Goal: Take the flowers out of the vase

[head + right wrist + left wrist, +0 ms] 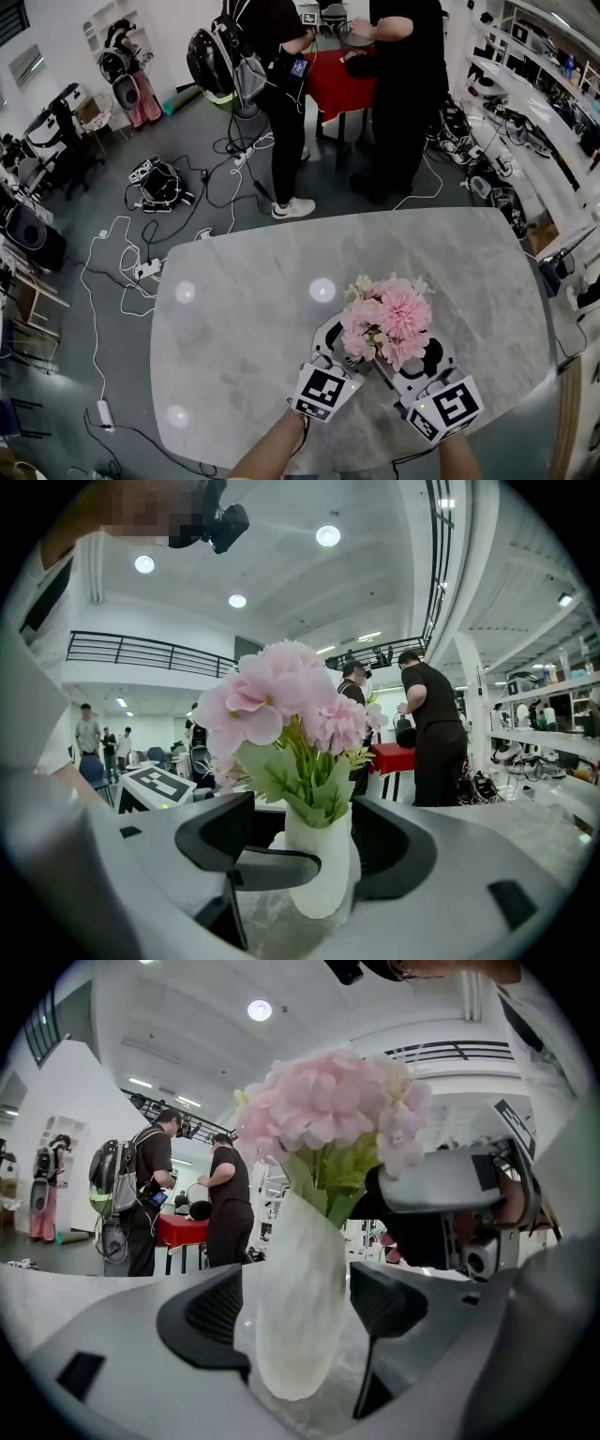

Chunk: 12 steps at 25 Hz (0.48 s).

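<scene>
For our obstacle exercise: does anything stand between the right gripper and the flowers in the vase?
Only low down: a finger of the left gripper crosses before the white vase, between the open jaws of the right gripper. Nothing visible blocks the pink flowers above.

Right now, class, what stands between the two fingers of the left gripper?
The white vase holding the pink flowers stands there. The left gripper view shows it plainly.

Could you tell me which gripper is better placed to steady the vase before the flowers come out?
Left, probably: the left gripper has its jaws open with the vase deep between them. The right gripper frames the vase only near its jaw tips.
</scene>
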Each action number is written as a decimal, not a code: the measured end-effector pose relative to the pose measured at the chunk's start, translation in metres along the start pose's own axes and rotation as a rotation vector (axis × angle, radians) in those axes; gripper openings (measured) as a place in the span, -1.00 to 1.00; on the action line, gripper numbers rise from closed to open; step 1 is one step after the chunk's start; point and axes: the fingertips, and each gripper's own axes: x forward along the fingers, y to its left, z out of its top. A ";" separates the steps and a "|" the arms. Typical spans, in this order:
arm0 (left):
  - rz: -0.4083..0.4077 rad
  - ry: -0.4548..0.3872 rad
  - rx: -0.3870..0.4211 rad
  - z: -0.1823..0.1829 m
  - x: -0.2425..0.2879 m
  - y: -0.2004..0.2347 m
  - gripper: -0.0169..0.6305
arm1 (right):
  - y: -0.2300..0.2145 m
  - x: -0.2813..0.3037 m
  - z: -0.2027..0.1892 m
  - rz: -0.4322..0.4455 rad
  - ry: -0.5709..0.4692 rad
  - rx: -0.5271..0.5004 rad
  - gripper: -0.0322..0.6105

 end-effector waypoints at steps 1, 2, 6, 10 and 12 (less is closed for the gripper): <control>-0.002 0.000 0.007 0.001 0.002 0.000 0.13 | 0.000 0.000 0.001 0.005 -0.006 0.001 0.06; -0.004 0.003 0.017 0.002 0.004 0.000 0.13 | 0.001 0.000 0.003 0.009 -0.011 0.003 0.06; -0.002 0.015 0.043 0.004 0.008 -0.003 0.05 | 0.004 -0.002 0.007 0.019 -0.025 0.001 0.06; 0.012 0.014 0.052 0.001 0.005 -0.004 -0.04 | 0.009 0.000 0.007 0.016 -0.035 -0.034 0.06; 0.016 0.013 0.057 0.000 0.001 -0.003 -0.04 | 0.014 0.006 0.008 0.007 -0.039 -0.067 0.06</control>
